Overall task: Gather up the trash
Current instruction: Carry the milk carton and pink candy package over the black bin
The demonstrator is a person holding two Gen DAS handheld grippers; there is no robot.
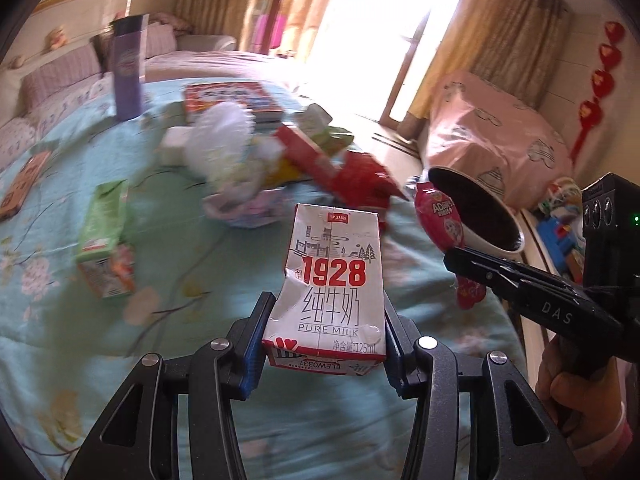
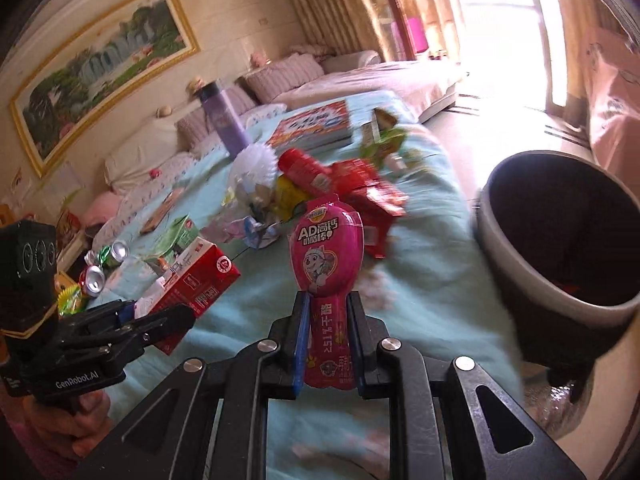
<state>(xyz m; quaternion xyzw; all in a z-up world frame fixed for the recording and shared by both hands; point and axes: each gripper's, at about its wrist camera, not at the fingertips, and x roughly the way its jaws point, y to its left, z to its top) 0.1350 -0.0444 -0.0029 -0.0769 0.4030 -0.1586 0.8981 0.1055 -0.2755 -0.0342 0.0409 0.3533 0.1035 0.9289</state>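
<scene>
Left wrist — left tongs clamp dented milk carton | right tongs clamp glossy pink wrapper

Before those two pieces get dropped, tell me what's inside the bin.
The bin has a dark lining. Something reddish glints low down; most of the bottom is hidden by shadow and the near rim.

The crumpled white-and-red matt paperboard milk carton is sitting between the left gripper's blue rubbery pads. A glossy pink plastic-film snack wrapper is gleaming between the right gripper's pads. Beyond both jaws, soft turquoise floral cloth bedspread is lying rumpled; a smooth grey plastic bin is showing matt.
</scene>
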